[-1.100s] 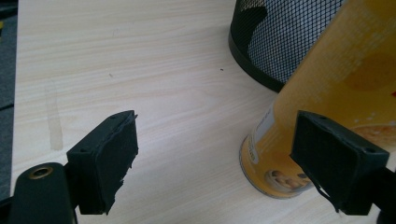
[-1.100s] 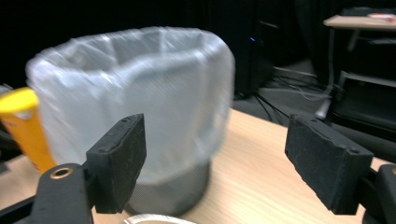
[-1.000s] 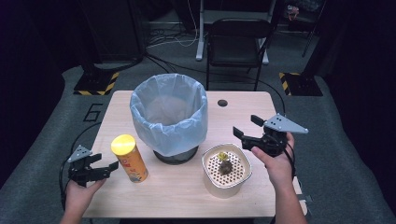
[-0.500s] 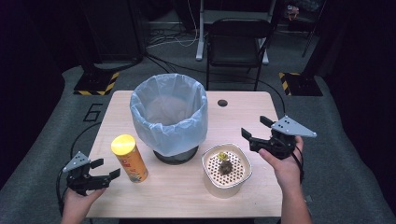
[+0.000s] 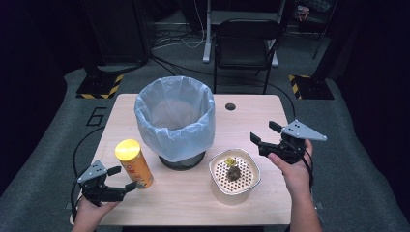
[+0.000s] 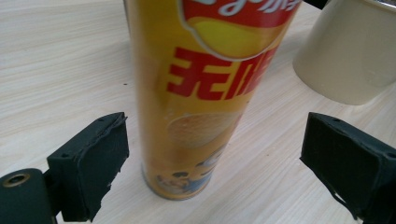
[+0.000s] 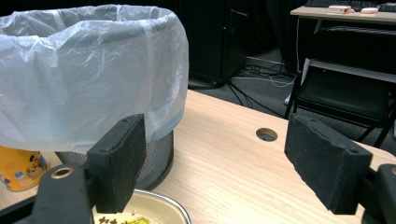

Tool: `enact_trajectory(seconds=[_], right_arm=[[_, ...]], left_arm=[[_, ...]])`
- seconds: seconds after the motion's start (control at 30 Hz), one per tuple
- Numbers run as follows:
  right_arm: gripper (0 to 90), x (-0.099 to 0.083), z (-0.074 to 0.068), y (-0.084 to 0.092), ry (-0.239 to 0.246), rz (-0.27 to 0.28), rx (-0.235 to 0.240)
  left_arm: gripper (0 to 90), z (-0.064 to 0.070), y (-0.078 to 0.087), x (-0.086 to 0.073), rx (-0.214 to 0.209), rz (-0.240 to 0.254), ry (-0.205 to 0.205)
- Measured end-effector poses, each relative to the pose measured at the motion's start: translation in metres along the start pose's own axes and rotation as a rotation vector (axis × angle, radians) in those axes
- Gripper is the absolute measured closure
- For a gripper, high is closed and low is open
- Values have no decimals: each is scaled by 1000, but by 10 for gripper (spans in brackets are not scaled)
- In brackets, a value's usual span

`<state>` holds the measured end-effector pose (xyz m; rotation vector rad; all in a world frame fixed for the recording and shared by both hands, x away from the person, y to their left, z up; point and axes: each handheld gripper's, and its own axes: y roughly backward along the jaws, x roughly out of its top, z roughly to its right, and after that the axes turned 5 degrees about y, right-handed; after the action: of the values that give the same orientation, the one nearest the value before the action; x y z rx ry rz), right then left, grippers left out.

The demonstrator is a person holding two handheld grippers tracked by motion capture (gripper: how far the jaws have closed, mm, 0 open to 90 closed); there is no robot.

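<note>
nearest the person, the left tool [image 5: 121,179] sits low at the front left of the surface [image 5: 183,203], and its jaws have just been opening: a second ago they stood close by the chip can [image 5: 135,164], now they stand wide with the can upright between them and clear gaps on both sides in the left gripper view [image 6: 191,116]. judging from this, the can has been let go or is being lined up for a fresh grab; it stands on the surface just left of the bin. the right tool [image 5: 263,137] has drifted slightly right and hovers open, holding nothing, beside the cream bowl [image 5: 241,191] with what looks like food scraps in its strainer. beyond, the lined waste bin [image 5: 175,121] waits.
</note>
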<state>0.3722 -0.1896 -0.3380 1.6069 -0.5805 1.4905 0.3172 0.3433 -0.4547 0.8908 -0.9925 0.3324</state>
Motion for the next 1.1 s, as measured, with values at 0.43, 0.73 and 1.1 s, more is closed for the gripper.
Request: enact_trajectory(seconds=[0.43, 0.73, 1.1], right_arm=[[206, -2, 5, 4, -13, 8, -20], [206, -4, 9, 3, -28, 10, -19], [215, -9, 15, 0, -35, -2, -38]], left_arm=[[80, -6, -23, 4, -3, -37, 8], [137, -13, -38, -5, 13, -4, 19], [216, -13, -41, -6, 33, -18, -25]])
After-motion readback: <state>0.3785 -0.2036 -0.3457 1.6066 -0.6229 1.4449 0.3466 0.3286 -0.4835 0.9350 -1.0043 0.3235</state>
